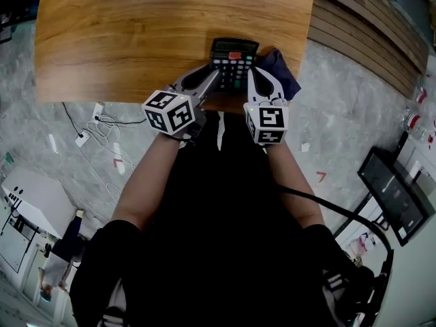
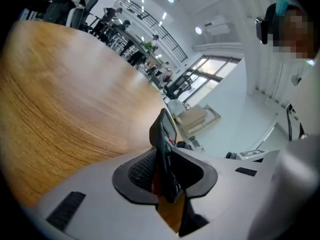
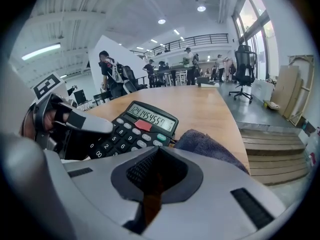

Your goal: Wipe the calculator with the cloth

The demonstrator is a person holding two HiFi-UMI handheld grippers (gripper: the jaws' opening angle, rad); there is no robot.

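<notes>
A black calculator [image 1: 234, 61] lies near the front edge of the wooden table [image 1: 136, 33], its display showing digits. In the left gripper view the calculator [image 2: 164, 134] stands edge-on between the jaws, and my left gripper [image 2: 170, 176] is shut on its left side. A dark blue cloth [image 1: 284, 71] lies bunched just right of the calculator. My right gripper [image 1: 253, 80] is shut beside the calculator's right edge with nothing between its pads. In the right gripper view the cloth [image 3: 210, 146] lies just beyond the right gripper [image 3: 156, 169], next to the calculator [image 3: 142, 126].
The table's front edge runs just under both grippers. Wooden steps [image 1: 368, 26] rise to the right of the table. White cables and a power strip [image 1: 88, 131] lie on the floor at the left, and a monitor [image 1: 398, 196] stands at the right.
</notes>
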